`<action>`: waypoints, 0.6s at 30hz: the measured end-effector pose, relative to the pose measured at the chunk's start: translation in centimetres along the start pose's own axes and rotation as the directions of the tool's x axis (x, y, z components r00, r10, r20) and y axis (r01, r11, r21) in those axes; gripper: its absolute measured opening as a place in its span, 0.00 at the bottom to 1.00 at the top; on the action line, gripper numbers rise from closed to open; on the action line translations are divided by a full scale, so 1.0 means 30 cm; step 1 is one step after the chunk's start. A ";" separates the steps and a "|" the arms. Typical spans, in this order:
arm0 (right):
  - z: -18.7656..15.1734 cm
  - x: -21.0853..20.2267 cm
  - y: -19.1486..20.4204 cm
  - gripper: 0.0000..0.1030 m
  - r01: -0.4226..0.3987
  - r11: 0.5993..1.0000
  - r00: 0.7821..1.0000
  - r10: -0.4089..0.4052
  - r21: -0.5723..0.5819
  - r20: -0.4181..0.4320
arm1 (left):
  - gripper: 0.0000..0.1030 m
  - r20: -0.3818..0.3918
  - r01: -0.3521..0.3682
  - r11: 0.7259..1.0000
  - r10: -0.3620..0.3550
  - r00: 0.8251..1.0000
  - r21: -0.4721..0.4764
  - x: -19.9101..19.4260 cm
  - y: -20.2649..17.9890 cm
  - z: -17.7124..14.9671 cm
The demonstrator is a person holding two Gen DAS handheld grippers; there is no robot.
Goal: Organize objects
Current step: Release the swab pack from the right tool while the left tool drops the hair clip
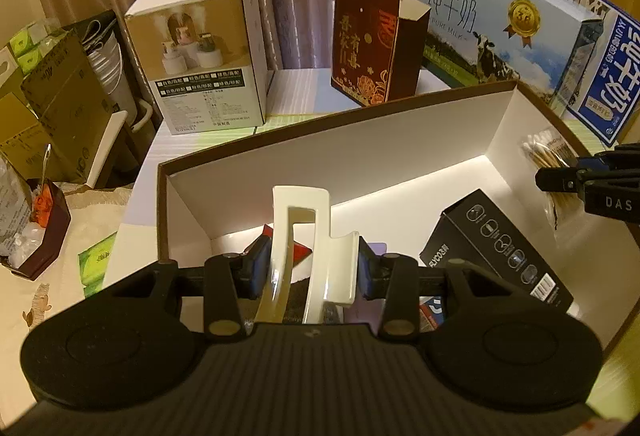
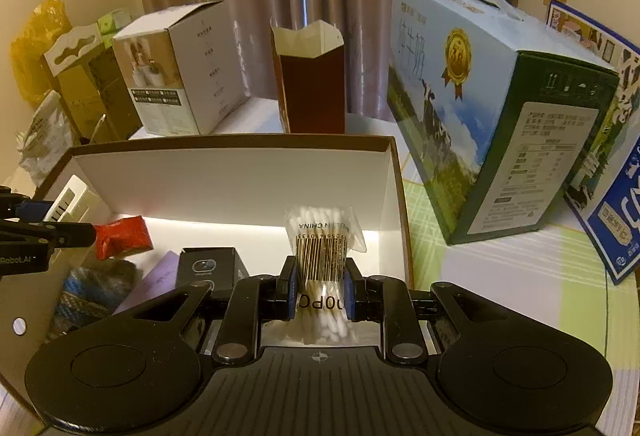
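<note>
The glossy cream plastic hair claw clip point(image 1: 310, 256) is clamped between the blue pads of the left gripper point(image 1: 312, 270), whose jaws are closed narrowly on it, above the open white cardboard box with brown outside point(image 1: 360, 152). The clear packet of white cotton swabs with a barcode label point(image 2: 322, 248) is pinched in the right gripper point(image 2: 321, 290), jaws narrow around it, over the right end of the same box. Inside the box lie a black carton with white icons point(image 1: 496, 256), a red wrapped packet point(image 2: 122, 236) and a lilac flat card point(image 2: 154, 278), and behind it on the table stands a blue milk carton with a cow picture point(image 2: 492, 108).
</note>
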State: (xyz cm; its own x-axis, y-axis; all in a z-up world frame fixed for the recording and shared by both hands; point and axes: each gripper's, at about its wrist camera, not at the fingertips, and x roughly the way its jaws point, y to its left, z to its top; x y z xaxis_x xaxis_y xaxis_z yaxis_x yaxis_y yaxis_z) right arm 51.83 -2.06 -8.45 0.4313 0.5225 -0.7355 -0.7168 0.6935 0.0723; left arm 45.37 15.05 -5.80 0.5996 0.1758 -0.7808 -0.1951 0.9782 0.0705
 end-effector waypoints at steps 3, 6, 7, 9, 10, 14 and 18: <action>0.006 0.014 -0.001 0.19 0.000 1.000 1.000 0.000 -0.007 0.002 | 0.36 -0.005 -0.001 1.000 0.001 1.000 0.000 0.016 0.001 0.004; 0.016 0.024 0.002 0.19 0.002 1.000 1.000 -0.002 -0.013 0.012 | 0.36 -0.009 -0.001 1.000 0.001 1.000 -0.003 0.032 0.002 0.012; 0.020 0.026 0.003 0.19 0.003 1.000 1.000 -0.003 -0.015 0.018 | 0.36 -0.010 0.000 1.000 0.000 1.000 -0.003 0.035 0.002 0.013; 0.026 0.027 0.004 0.19 0.001 1.000 0.999 -0.001 -0.017 0.033 | 0.36 -0.011 0.001 1.000 -0.001 1.000 -0.003 0.040 0.000 0.016; 0.030 0.027 0.004 0.23 0.001 1.000 0.999 0.000 -0.013 0.042 | 0.36 -0.012 0.002 1.000 -0.002 1.000 -0.002 0.043 -0.002 0.017; 0.031 0.001 -0.002 0.62 -0.003 1.000 0.995 0.002 0.011 0.103 | 0.36 -0.012 0.000 1.000 0.000 1.000 0.000 0.051 -0.005 0.020; 0.029 -0.011 -0.006 0.62 -0.006 1.000 0.995 0.005 0.011 0.100 | 0.36 -0.018 -0.002 1.000 0.002 1.000 -0.001 0.061 -0.005 0.019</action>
State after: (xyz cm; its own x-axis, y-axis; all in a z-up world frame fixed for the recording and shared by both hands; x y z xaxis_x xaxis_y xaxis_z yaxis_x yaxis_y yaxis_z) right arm 52.30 -1.93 -7.64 0.4803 0.5730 -0.6641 -0.7134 0.6957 0.0844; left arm 46.94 15.28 -6.88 0.5848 0.1757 -0.7919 -0.1974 0.9777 0.0712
